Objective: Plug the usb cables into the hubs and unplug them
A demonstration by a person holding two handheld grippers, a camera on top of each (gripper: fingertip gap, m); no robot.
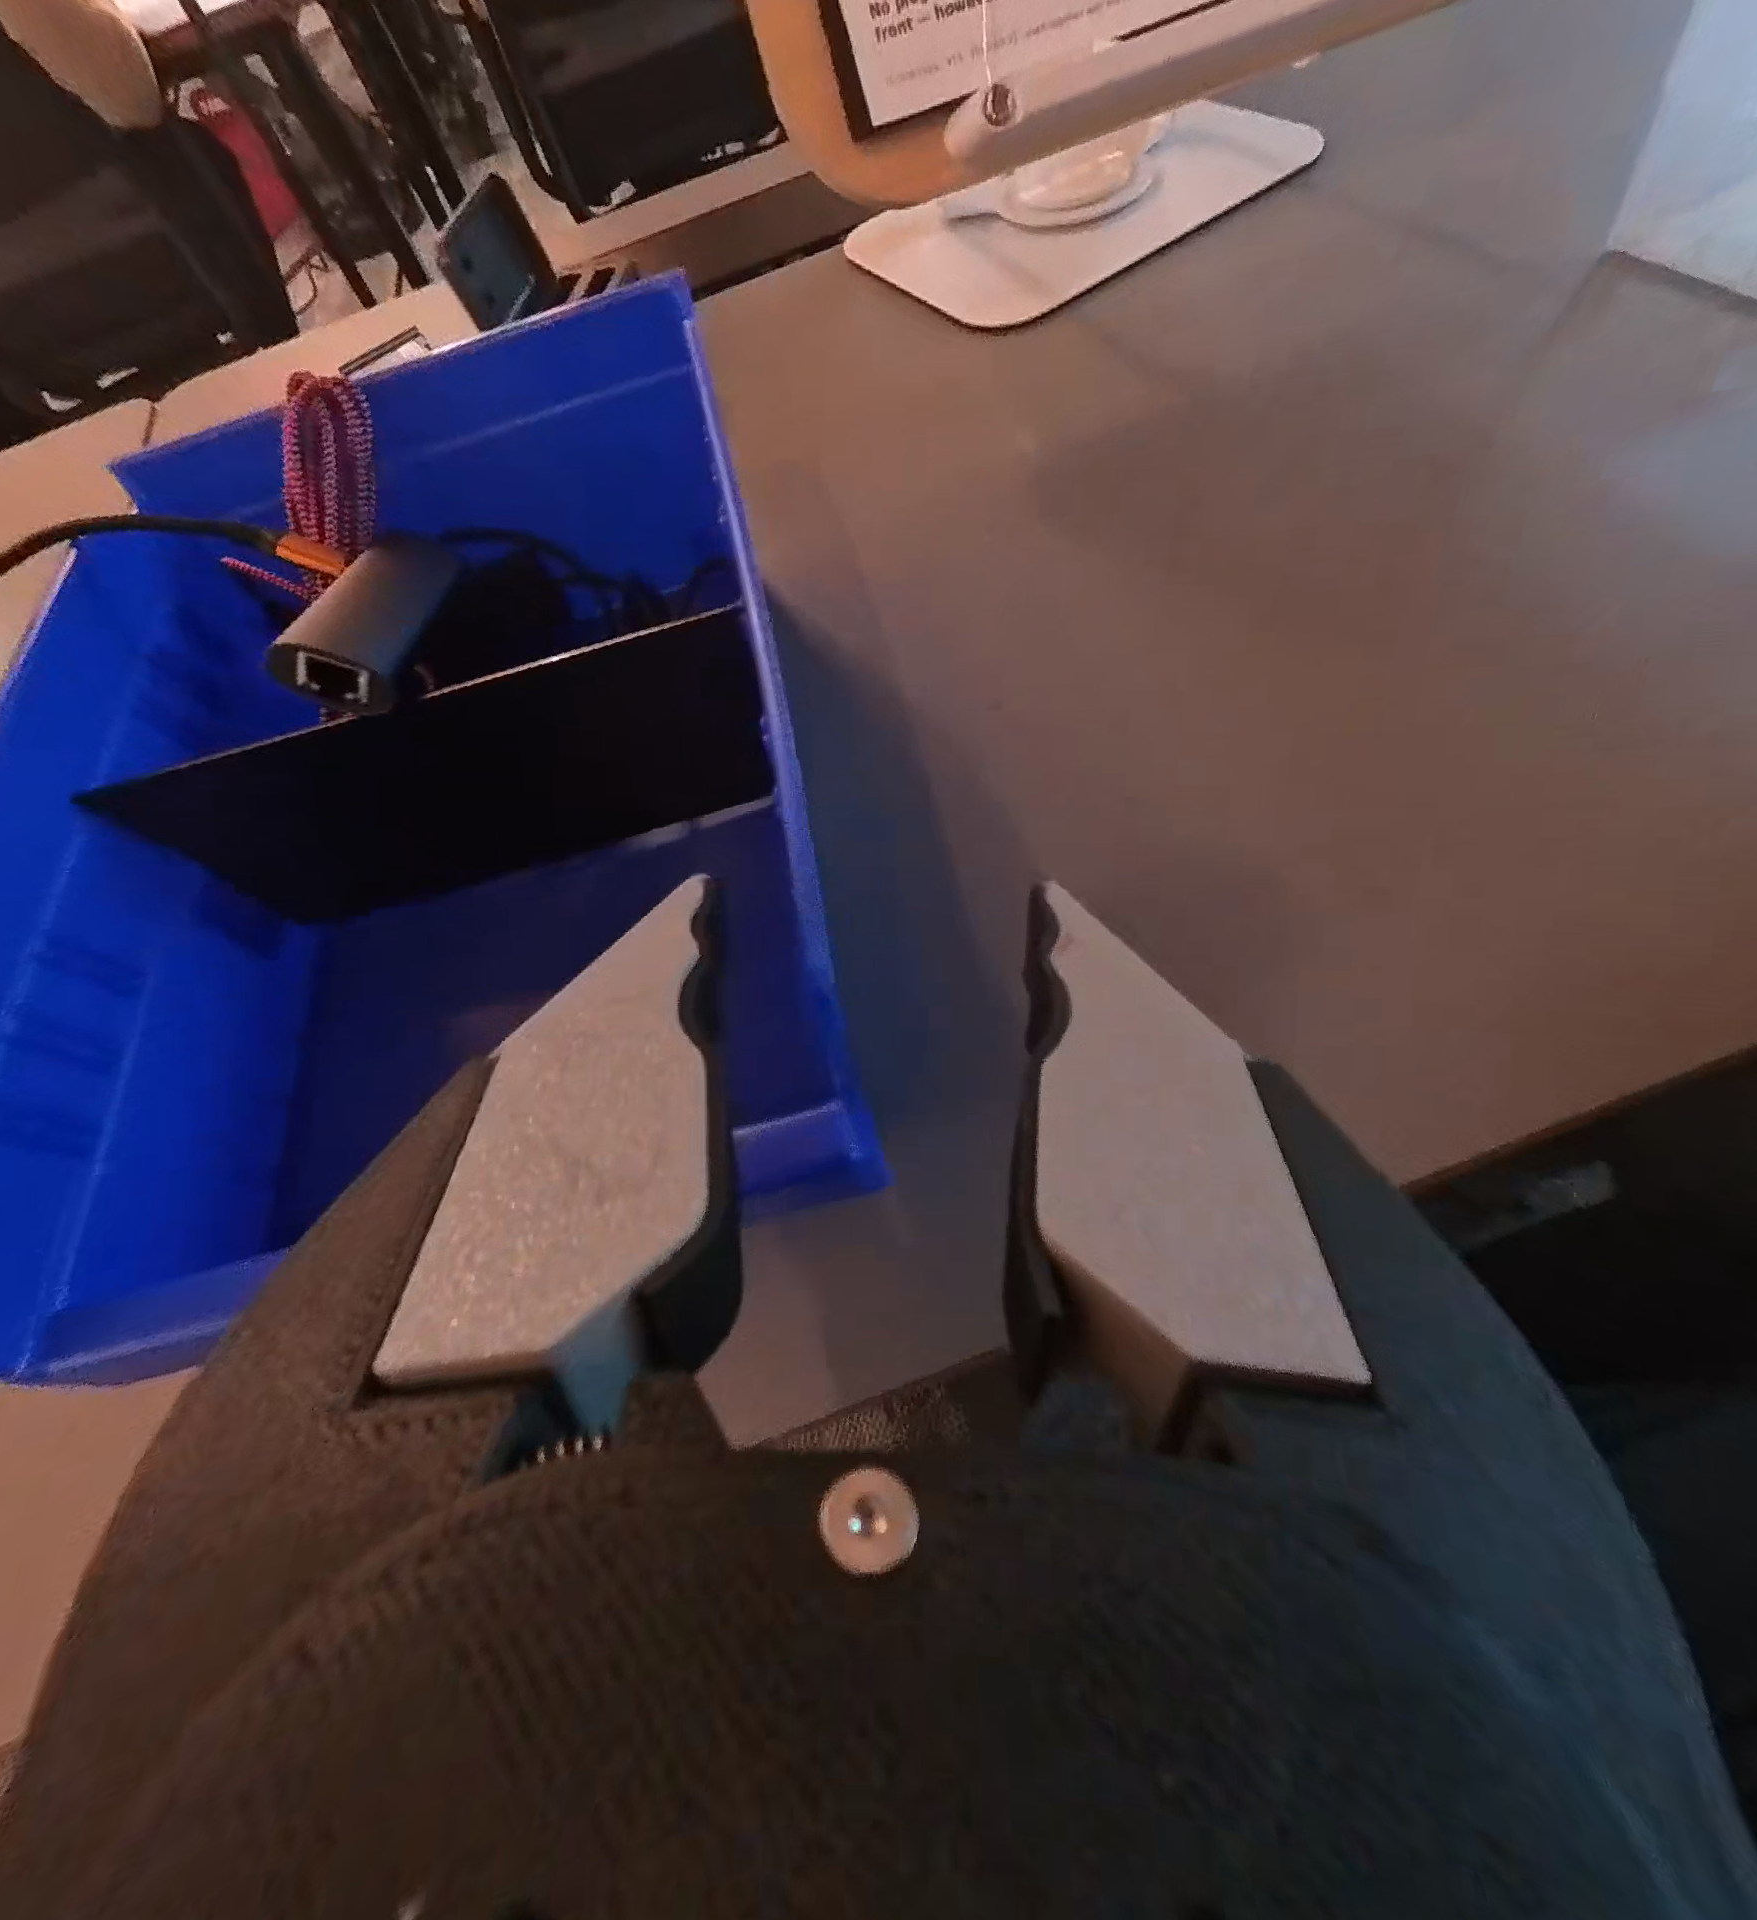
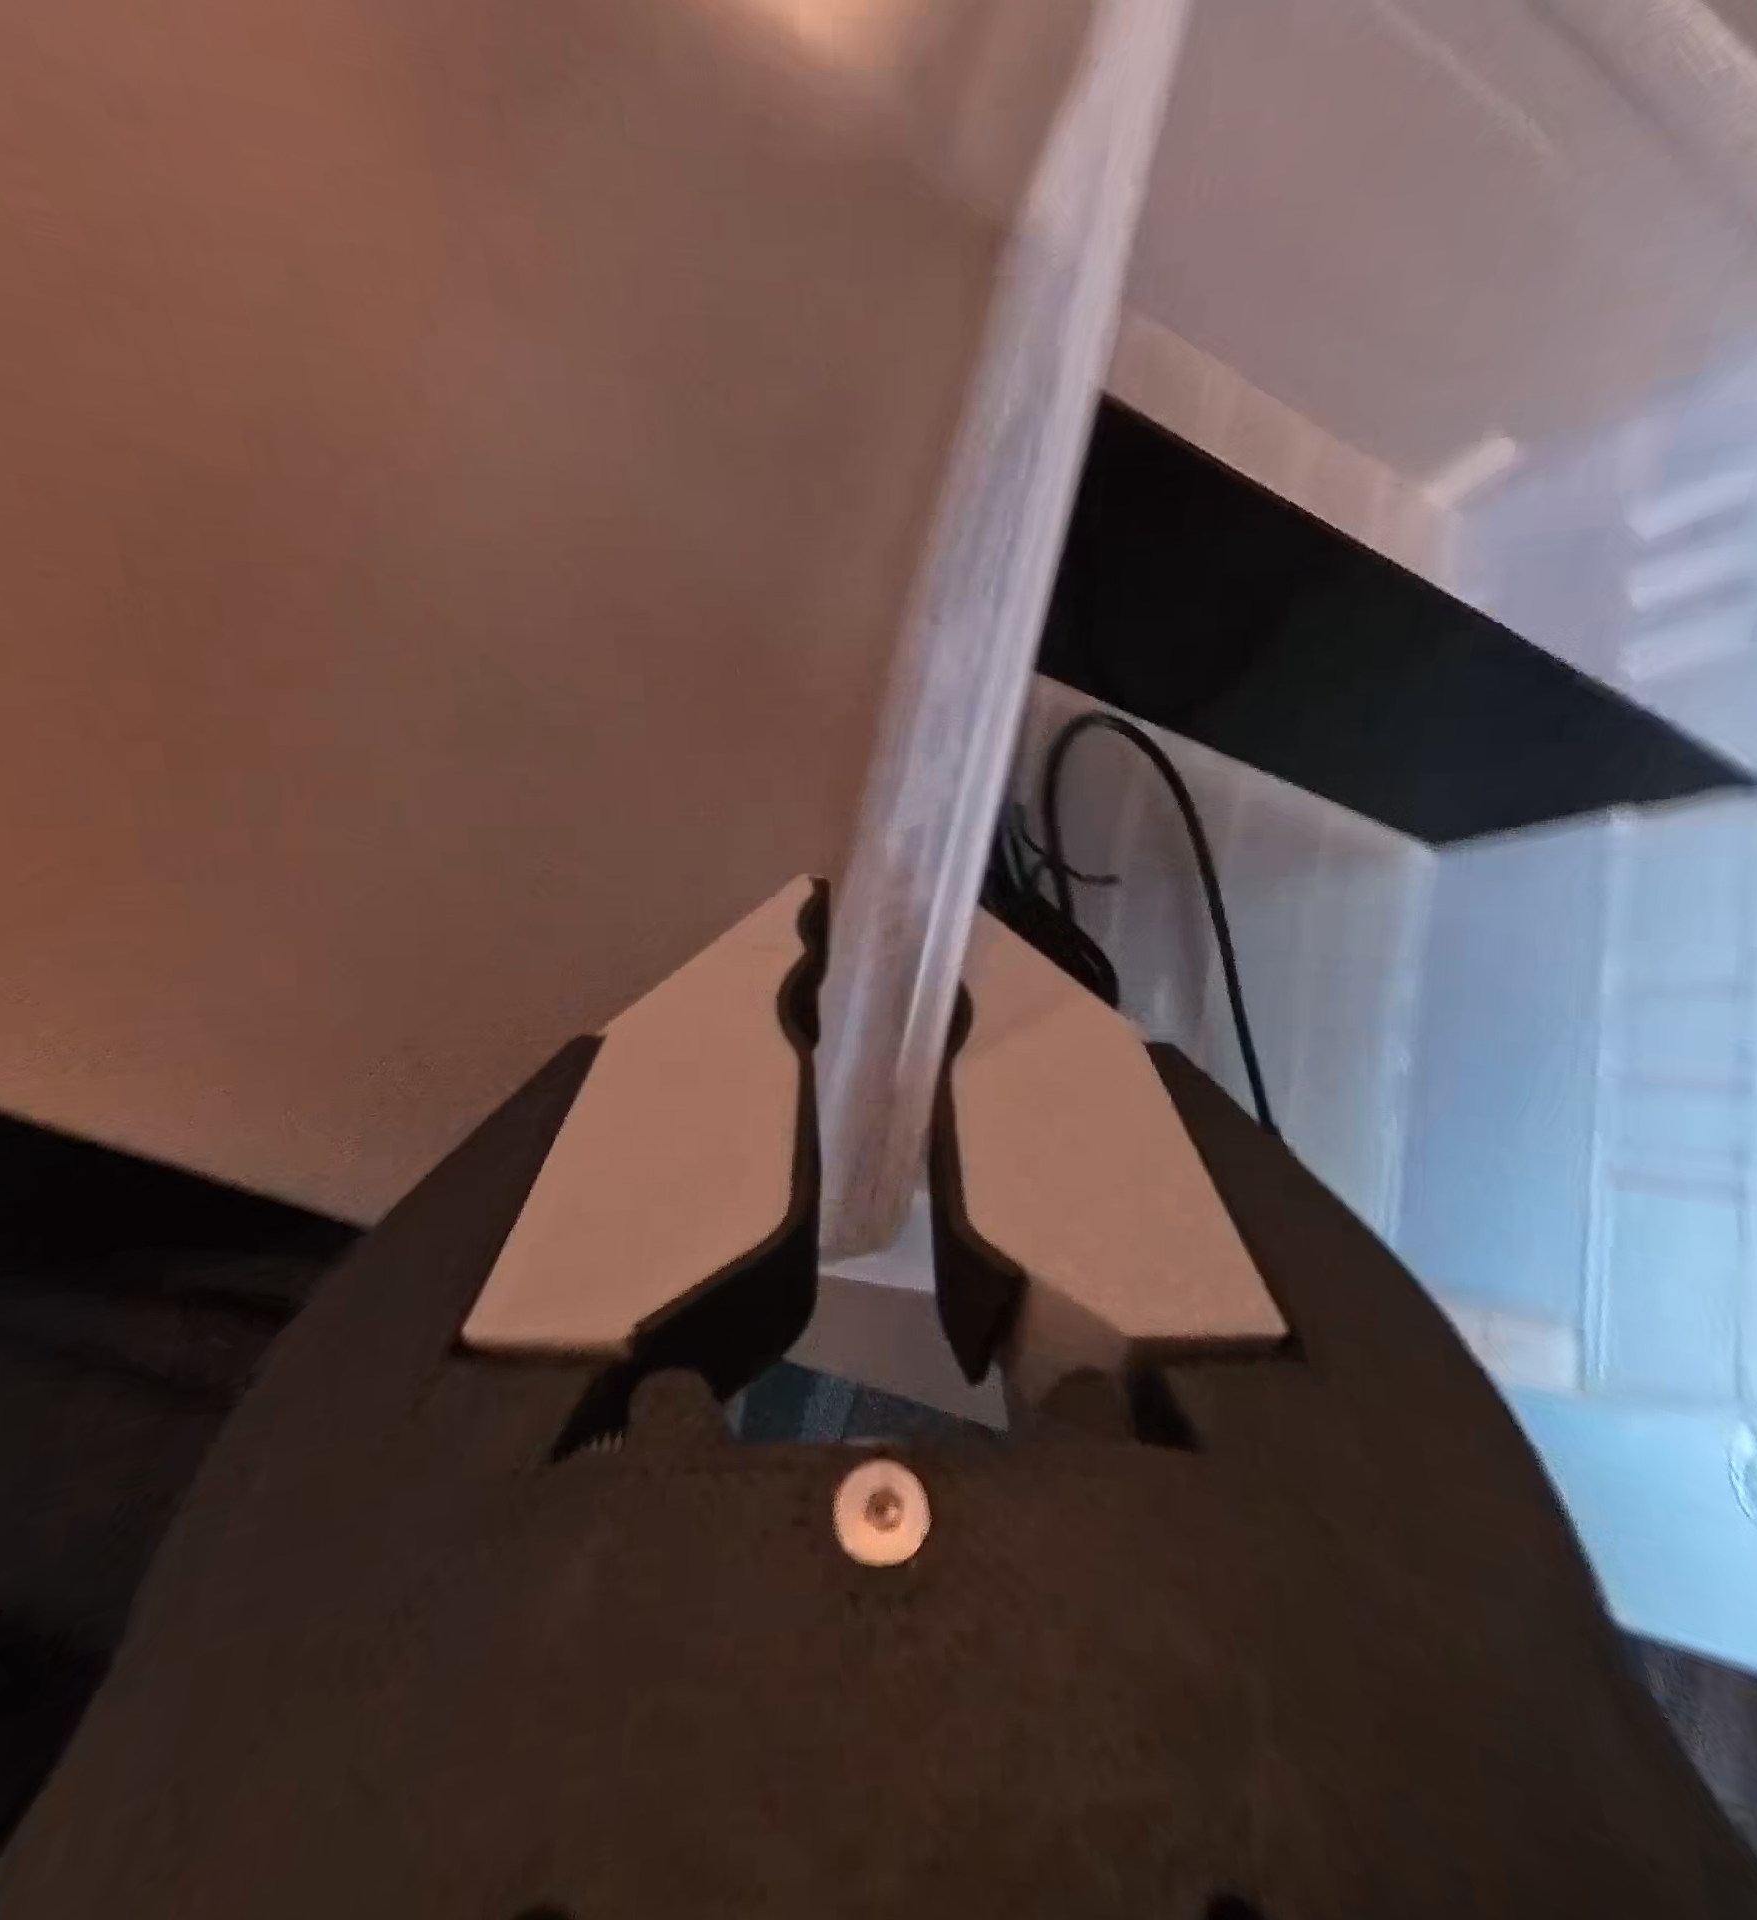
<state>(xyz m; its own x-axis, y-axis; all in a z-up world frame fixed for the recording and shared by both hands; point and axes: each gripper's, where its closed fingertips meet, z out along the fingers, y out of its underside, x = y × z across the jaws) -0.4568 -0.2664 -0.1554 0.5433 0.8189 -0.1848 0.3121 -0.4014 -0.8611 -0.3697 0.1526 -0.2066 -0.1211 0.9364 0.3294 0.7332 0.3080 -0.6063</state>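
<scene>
A blue bin point(image 1: 728, 499) stands on the dark table, split by a black divider point(image 1: 458, 769). Its far compartment holds a grey hub point(image 1: 354, 623) with a port facing me, a pink braided cable point(image 1: 328, 457) and a tangle of black cables point(image 1: 541, 592). My left gripper point(image 1: 872, 899) is open and empty, above the bin's near right wall. My right gripper point(image 2: 895, 935) is shut on the upright wall point(image 2: 999, 582) of a white bin. Inside that bin I see a black divider point(image 2: 1373, 665) and a black cable point(image 2: 1206, 831). The right view is blurred.
A white monitor stand point(image 1: 1082, 239) sits at the back of the dark table point(image 1: 1269, 623). A pale box side point(image 1: 1736, 156) shows at the far right. The table's front edge point(image 1: 1580, 1122) runs close on the right. Chairs and desks stand beyond. My hands' fingertips stand some 45 cm from each other.
</scene>
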